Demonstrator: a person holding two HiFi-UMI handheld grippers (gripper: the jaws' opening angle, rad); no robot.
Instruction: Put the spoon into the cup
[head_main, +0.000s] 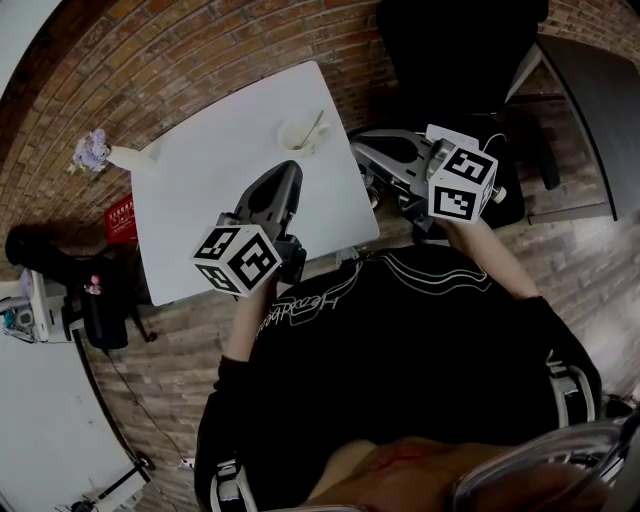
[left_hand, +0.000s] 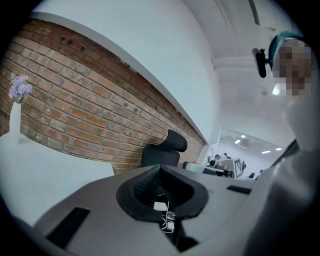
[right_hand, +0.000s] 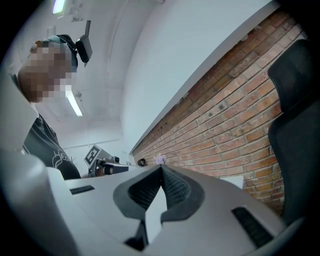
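Observation:
A pale cup stands near the far edge of the white table, and a spoon rests in it with its handle leaning up and to the right. My left gripper hovers over the table just short of the cup, its jaws shut with nothing between them; its own view shows the tips meeting. My right gripper is held off the table's right edge, also shut and empty, with its tips closed together. Neither gripper view shows the cup or the spoon.
A white vase of purple flowers stands at the table's far left corner. A black office chair sits beyond the table's right side. Brick floor surrounds the table; a red box lies at left.

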